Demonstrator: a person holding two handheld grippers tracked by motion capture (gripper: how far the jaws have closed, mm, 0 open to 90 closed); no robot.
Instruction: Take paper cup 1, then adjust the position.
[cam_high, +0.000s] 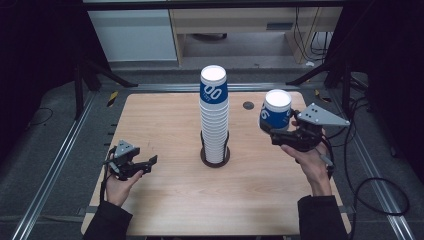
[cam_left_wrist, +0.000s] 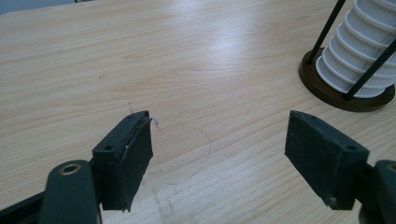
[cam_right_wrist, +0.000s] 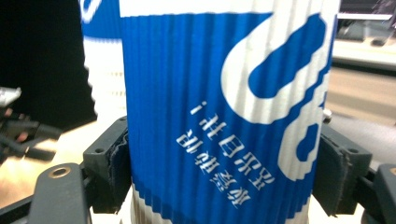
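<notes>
Wooden bench (cam_high: 165, 210), dark room, metal rails at sides. Cup stack (cam_high: 214, 120) upside down in holder, bench centre. Right gripper (cam_high: 278, 134) clamps single blue-white cup (cam_high: 275, 111), lifted clear right of stack. Left gripper (cam_high: 148, 163) jaws apart, empty, low over bench. Likely next: place cup, needs clear spot.

Probably a lab or recording studio: a wooden bench (cam_high: 165, 200) stands on a metal-railed frame (cam_high: 55, 165) amid black drapes (cam_high: 30, 60), loose cables (cam_high: 380, 195) and dim far desks (cam_high: 240, 25).
</notes>
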